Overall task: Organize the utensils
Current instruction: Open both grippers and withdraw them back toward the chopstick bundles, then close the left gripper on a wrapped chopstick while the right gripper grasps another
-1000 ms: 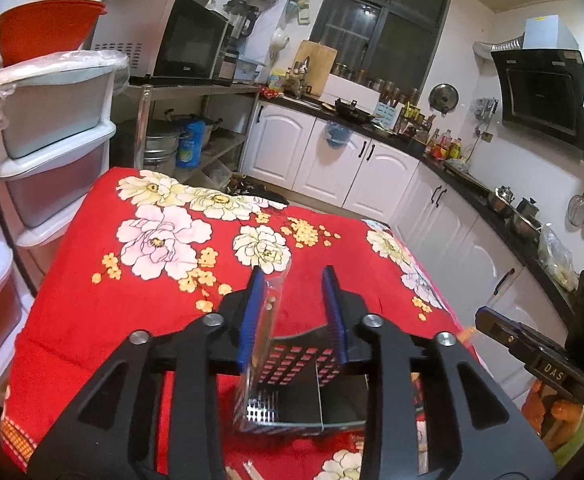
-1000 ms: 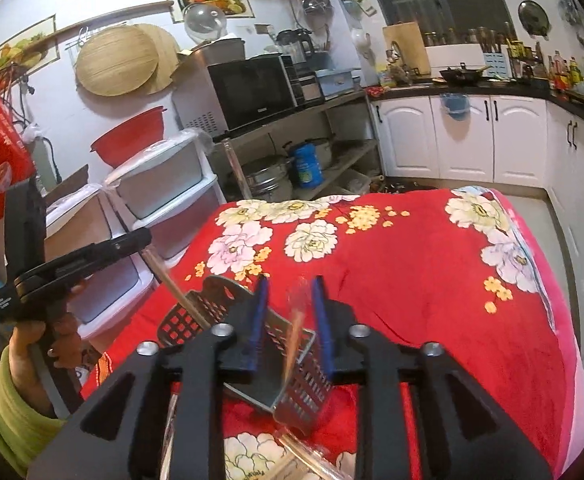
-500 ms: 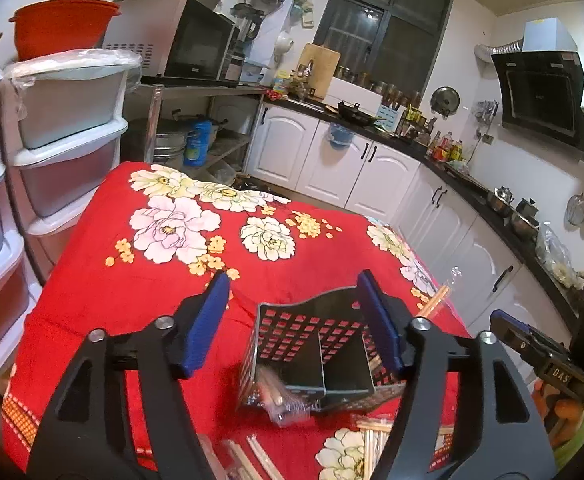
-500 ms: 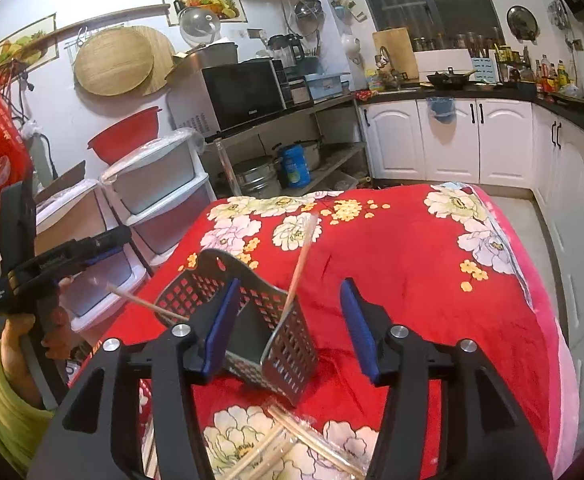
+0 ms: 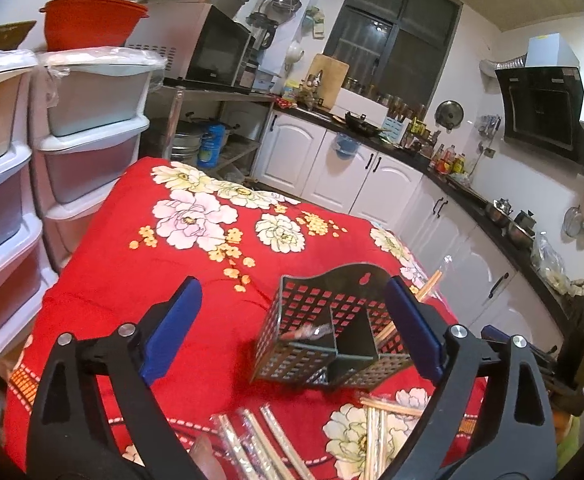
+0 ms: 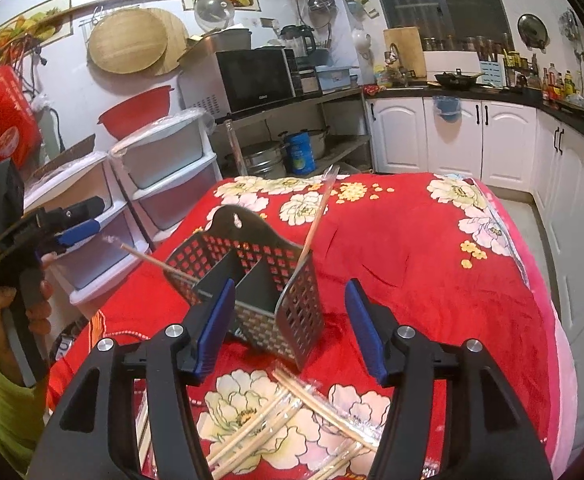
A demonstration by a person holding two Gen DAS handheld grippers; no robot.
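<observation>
A dark perforated utensil caddy (image 5: pixel 332 328) with two compartments stands on the red floral tablecloth (image 5: pixel 140 264); it also shows in the right wrist view (image 6: pixel 252 280). One wrapped chopstick pair (image 6: pixel 316 216) leans out of its right compartment, another (image 6: pixel 156 260) sticks out to the left. My left gripper (image 5: pixel 292 332) is open and empty, just in front of the caddy. My right gripper (image 6: pixel 292 328) is open and empty, close to the caddy's near corner. Several wrapped chopsticks (image 6: pixel 284 432) lie loose on the cloth below it, also in the left wrist view (image 5: pixel 260 440).
White plastic drawer towers (image 5: pixel 52 152) stand along the table's left side. A metal shelf with a microwave (image 5: pixel 204 52) is behind the table. White kitchen cabinets (image 5: pixel 356 176) run along the back and right. The left hand-held gripper (image 6: pixel 44 228) shows at the left of the right wrist view.
Both grippers have opened and let go of their wrapped chopsticks, which now rest in the caddy. Both grippers have drawn back and up from the caddy.
</observation>
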